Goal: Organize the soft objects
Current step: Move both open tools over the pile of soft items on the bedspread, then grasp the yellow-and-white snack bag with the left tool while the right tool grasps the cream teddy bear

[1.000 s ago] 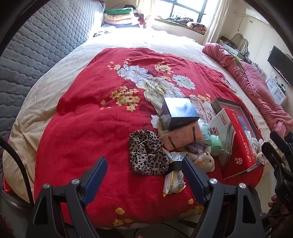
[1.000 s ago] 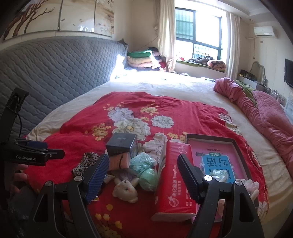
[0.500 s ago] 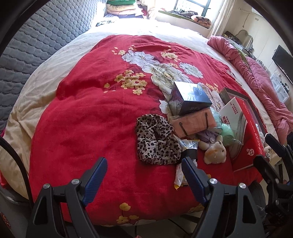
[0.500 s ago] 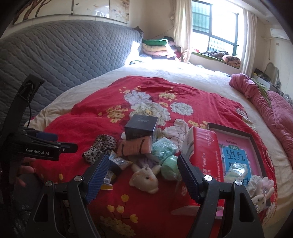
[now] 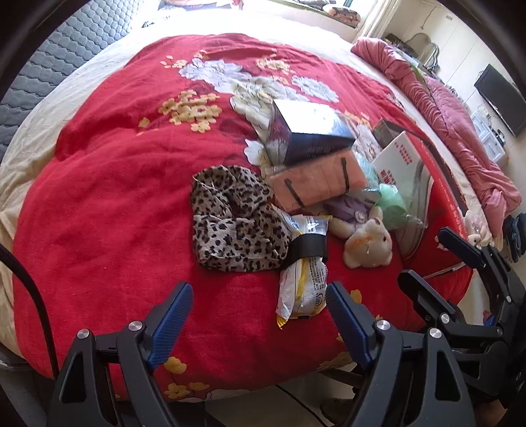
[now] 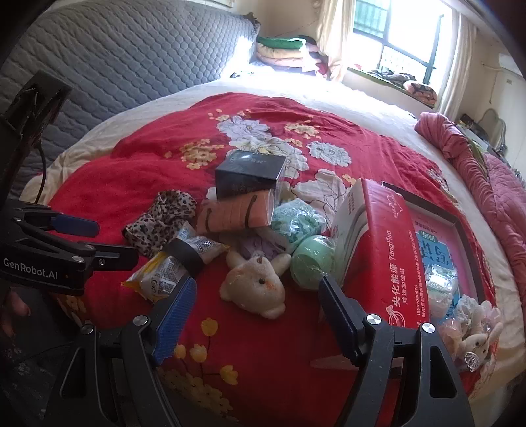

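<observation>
While both jaws stand wide and empty, the left gripper [image 5: 259,305] hangs low in its frame beneath the leopard-print cloth [image 5: 235,223] at centre, and the right gripper [image 6: 256,303] sits below the cream teddy bear [image 6: 254,284] at centre, beside a green ball [image 6: 312,261] on the red floral blanket [image 6: 138,170].

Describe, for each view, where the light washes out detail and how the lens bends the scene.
Left wrist view: the pale sheet at the bed's far end is blown out; the red blanket bulges round. Right wrist view: window glares white; headboard curves.
</observation>
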